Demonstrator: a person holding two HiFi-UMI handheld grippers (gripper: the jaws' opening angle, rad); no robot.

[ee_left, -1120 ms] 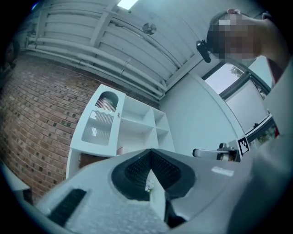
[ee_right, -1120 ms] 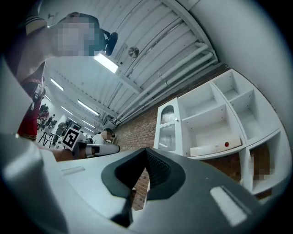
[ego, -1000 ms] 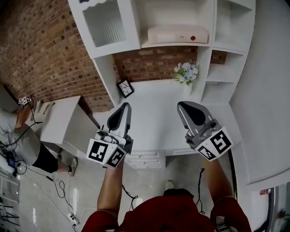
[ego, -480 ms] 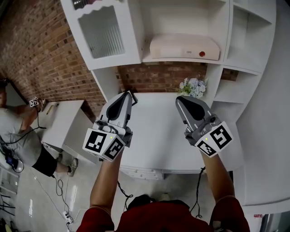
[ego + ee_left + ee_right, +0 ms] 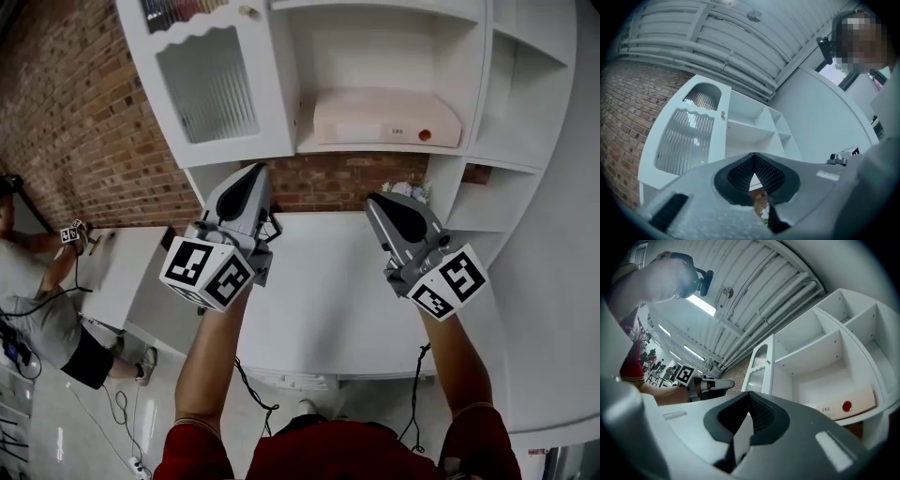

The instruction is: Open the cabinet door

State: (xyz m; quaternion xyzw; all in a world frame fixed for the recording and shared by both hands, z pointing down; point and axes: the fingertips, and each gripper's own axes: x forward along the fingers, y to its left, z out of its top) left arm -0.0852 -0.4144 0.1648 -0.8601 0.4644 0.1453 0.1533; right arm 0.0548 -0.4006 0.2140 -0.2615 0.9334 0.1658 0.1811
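The white cabinet door (image 5: 211,84) has a ribbed glass pane and stands closed at the upper left, with a small knob (image 5: 248,11) near its top right corner. My left gripper (image 5: 255,170) is raised just below the door's lower right corner, apart from it, shut and holding nothing. My right gripper (image 5: 376,201) is held at about the same height below the open shelf, also shut and empty. In the left gripper view the door (image 5: 686,136) and its knob (image 5: 723,114) lie up and to the left of the jaws. The right gripper view shows the door (image 5: 759,364) edge-on.
A white box with a red dot (image 5: 386,117) lies on the open shelf right of the door. Flowers (image 5: 411,190) peek out behind the right gripper. The white desk top (image 5: 319,300) spreads below both grippers. At the left, a person (image 5: 37,309) sits by a small white table (image 5: 112,272).
Both grippers have risen and moved forward toward the cabinet. The left one now covers the small picture frame on the desk, and more of the upper cabinet shows.
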